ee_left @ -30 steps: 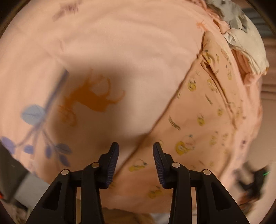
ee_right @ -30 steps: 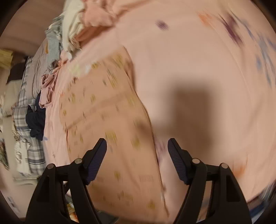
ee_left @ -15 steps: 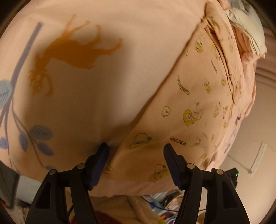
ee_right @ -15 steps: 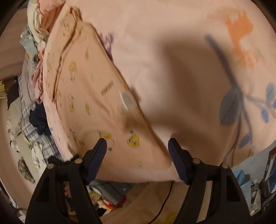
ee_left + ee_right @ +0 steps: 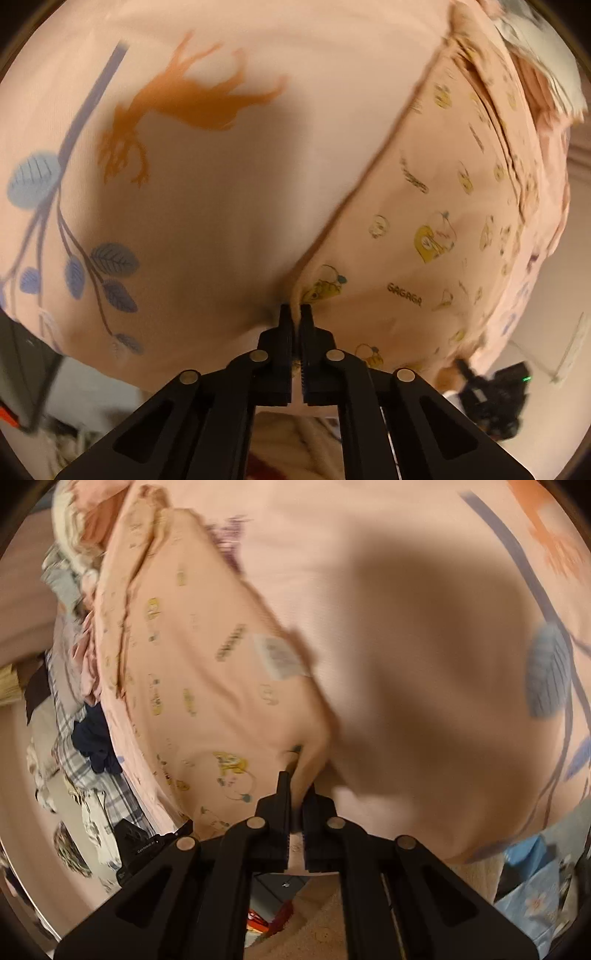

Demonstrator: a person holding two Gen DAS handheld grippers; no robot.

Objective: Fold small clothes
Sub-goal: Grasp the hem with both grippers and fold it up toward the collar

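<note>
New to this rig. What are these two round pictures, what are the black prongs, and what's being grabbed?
No robot arm here: a person holds a two-finger gripper in each hand, each with a fisheye camera looking along its fingers, hence the round pictures. The prongs are the fingers.

Left wrist view: the left gripper is shut on the near edge of a small peach garment with yellow cartoon prints. Right wrist view: the right gripper is shut on the same garment at another near corner.

The garment lies on a pink sheet printed with an orange deer and blue leaves. More clothes are piled beyond.
</note>
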